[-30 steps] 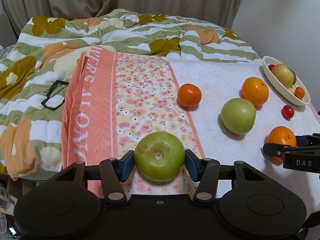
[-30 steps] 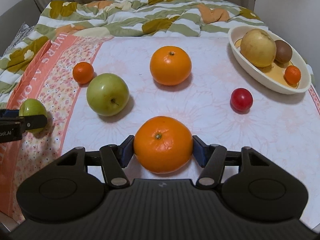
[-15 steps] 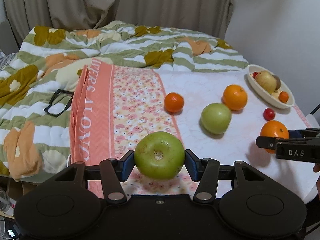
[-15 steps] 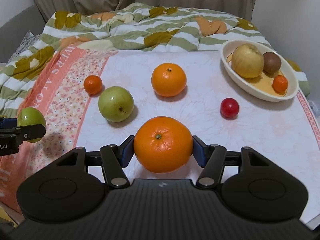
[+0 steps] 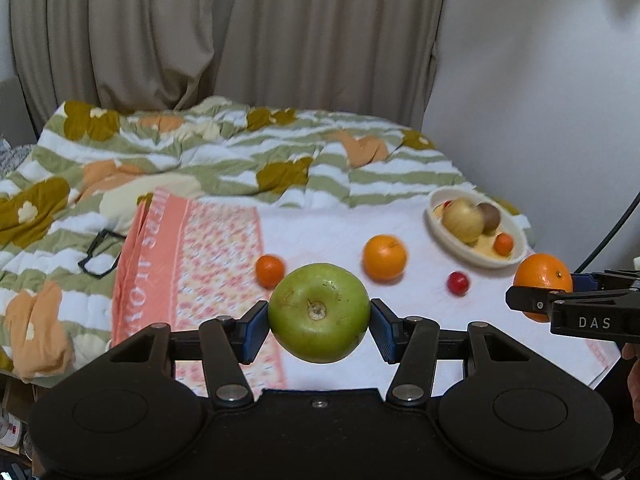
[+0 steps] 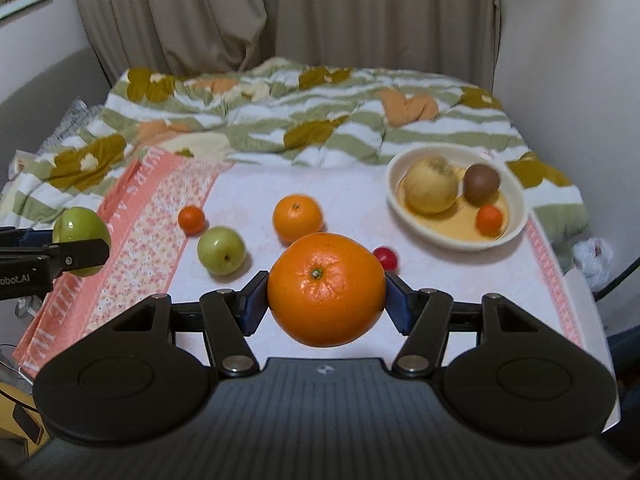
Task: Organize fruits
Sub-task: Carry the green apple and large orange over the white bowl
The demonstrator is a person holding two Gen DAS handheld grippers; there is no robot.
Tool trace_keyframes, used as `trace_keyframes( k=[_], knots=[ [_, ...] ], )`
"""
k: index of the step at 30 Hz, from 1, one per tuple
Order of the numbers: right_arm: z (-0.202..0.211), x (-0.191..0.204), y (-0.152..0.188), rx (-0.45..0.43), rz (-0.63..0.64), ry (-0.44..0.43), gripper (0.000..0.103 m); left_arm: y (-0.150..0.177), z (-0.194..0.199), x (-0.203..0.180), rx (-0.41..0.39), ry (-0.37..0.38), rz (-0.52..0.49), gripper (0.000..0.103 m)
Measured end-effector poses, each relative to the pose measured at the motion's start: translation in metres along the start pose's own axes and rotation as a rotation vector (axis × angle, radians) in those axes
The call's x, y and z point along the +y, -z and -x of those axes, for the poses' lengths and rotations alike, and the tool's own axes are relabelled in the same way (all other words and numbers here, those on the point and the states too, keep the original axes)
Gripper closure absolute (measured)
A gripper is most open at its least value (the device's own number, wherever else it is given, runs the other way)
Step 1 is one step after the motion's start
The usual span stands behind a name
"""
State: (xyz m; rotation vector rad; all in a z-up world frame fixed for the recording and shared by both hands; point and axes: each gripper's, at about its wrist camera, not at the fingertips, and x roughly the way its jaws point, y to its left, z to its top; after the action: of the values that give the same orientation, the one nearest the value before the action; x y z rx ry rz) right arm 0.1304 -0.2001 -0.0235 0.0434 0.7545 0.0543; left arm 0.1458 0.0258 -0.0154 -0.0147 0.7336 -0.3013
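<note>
The left tool (image 5: 319, 322) grips a green apple (image 5: 319, 312) and the right tool (image 6: 326, 296) an orange (image 6: 326, 289), both lifted clear of the bed, probably bound for the bowl (image 6: 516, 216) far right.

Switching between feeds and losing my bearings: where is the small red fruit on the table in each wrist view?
Left wrist: the small red fruit lies right of centre, between the loose orange and the white bowl.
Right wrist: the small red fruit peeks out just behind the orange held in the right tongs.
Shared landmark: the white bowl.
</note>
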Motion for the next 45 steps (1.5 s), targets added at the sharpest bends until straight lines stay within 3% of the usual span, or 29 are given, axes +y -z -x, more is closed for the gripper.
trace_keyframes(
  k=[13, 19, 30, 45],
  knots=[
    [0.034, -0.119, -0.029, -0.099, 0.100, -0.060, 0.028, -0.026, -0.003, -0.118, -0.096, -0.026, 0.083, 0.045],
    [0.026, -0.173, -0.043, -0.084, 0.136, -0.072, 0.028, -0.040, -0.026, -0.170, -0.103, -0.021, 0.094, 0.045],
    [-0.013, -0.235, -0.066, -0.046, 0.097, -0.022, 0.028, -0.060, -0.100, -0.225, -0.010, 0.022, 0.006, 0.045],
    [-0.099, -0.258, -0.081, 0.076, -0.009, 0.014, 0.028, -0.069, -0.225, -0.246, 0.194, 0.060, -0.138, 0.045]
  ],
)
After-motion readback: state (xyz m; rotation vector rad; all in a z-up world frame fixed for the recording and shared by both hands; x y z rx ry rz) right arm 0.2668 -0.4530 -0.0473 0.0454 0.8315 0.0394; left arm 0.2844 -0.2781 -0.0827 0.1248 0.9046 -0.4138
